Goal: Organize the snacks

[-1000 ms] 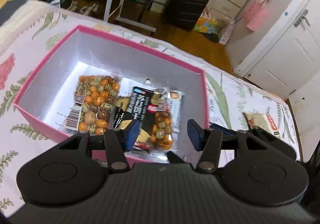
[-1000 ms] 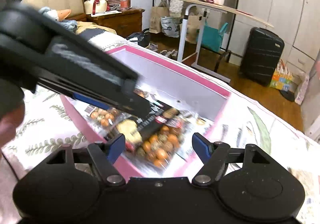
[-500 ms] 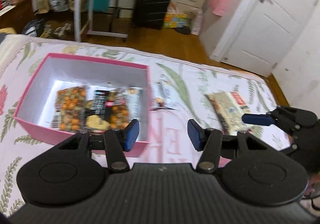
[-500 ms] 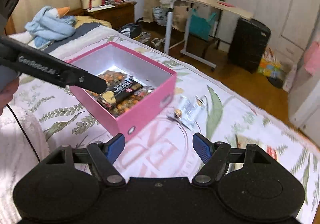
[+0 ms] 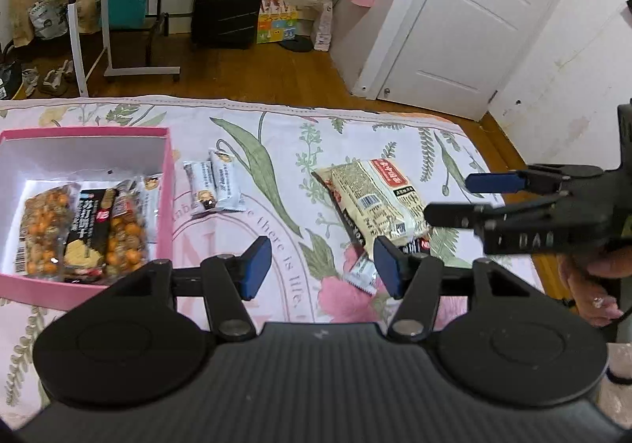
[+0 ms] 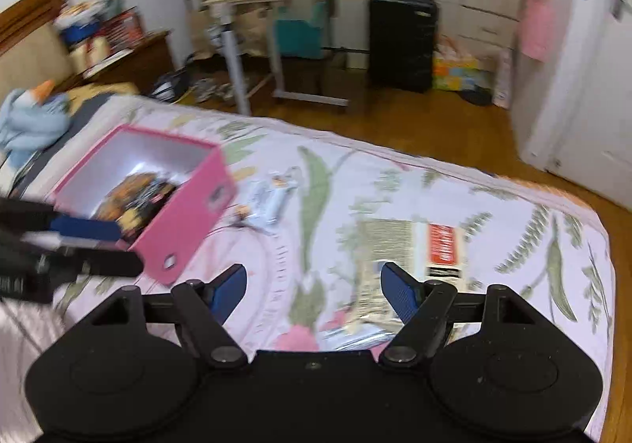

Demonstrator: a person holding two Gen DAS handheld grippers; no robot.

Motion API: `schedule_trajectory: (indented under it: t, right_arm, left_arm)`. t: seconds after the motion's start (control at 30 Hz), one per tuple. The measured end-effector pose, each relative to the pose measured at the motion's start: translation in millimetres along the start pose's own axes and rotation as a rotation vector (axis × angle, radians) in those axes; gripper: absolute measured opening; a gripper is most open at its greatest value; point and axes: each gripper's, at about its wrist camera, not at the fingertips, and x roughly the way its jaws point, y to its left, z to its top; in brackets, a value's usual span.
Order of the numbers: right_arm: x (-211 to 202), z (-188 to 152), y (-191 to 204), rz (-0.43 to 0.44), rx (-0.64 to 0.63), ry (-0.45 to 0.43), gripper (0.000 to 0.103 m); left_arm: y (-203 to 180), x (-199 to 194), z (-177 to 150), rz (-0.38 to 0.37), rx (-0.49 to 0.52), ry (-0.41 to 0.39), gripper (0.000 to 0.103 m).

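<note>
Both of your grippers hover over the bed (image 5: 276, 135) with fingers spread wide and nothing between them: your left gripper (image 5: 322, 265) and your right gripper (image 6: 314, 285). Your pink box (image 5: 168, 182) holds several snack packs at the left. Two small packets (image 5: 213, 182) lie just beside it, and the large beige snack bag (image 5: 375, 198) lies well apart to the right.

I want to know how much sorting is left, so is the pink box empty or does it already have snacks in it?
Not empty. The pink box is open-topped and holds several packets, including a clear bag of orange nuts and a black cracker packet, lying flat on its floor.
</note>
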Motion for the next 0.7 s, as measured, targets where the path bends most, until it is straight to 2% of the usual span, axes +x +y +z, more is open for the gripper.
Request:
schedule_trajectory:
  t: [0.13, 0.2, 0.27, 0.37, 0.5, 0.57, 0.7]
  right_arm:
    - [21.0, 1.1, -34.2, -0.007, 0.107, -0.013, 0.079]
    - [31.6, -5.1, -50.2, -0.021, 0.150, -0.026, 0.079]
    - [43.8, -11.4, -64.3, -0.041, 0.175, -0.024, 0.079]
    - [63.8, -20.9, -85.4, -0.056, 0.203, -0.047, 0.079]
    - [90.9, -30.3, -104.9, -0.112, 0.125, -0.101, 0.079]
    - [109.3, -33.4, -117.7, -0.143, 0.119, -0.077, 0.079]
    - [136.3, -37.5, -149.1, -0.081, 0.260, -0.011, 0.077]
  left_arm:
    - [-9.4, 28.2, 7.5, -0.005, -0.007, 0.000, 0.060]
    - [-14.6, 45.4, 12.2, 0.025, -0.005, -0.011, 0.061]
    - [-19.0, 65.0, 16.6, 0.050, -0.002, -0.012, 0.063]
    - [-19.8, 95.7, 21.7, 0.045, -0.036, 0.012, 0.063]
    - [-14.1, 133.2, 20.4, 0.002, -0.131, 0.036, 0.063]
    - [-12.9, 154.4, 17.4, -0.023, -0.167, 0.049, 0.063]
    - [-11.1, 191.5, 9.7, -0.015, -0.182, 0.069, 0.063]
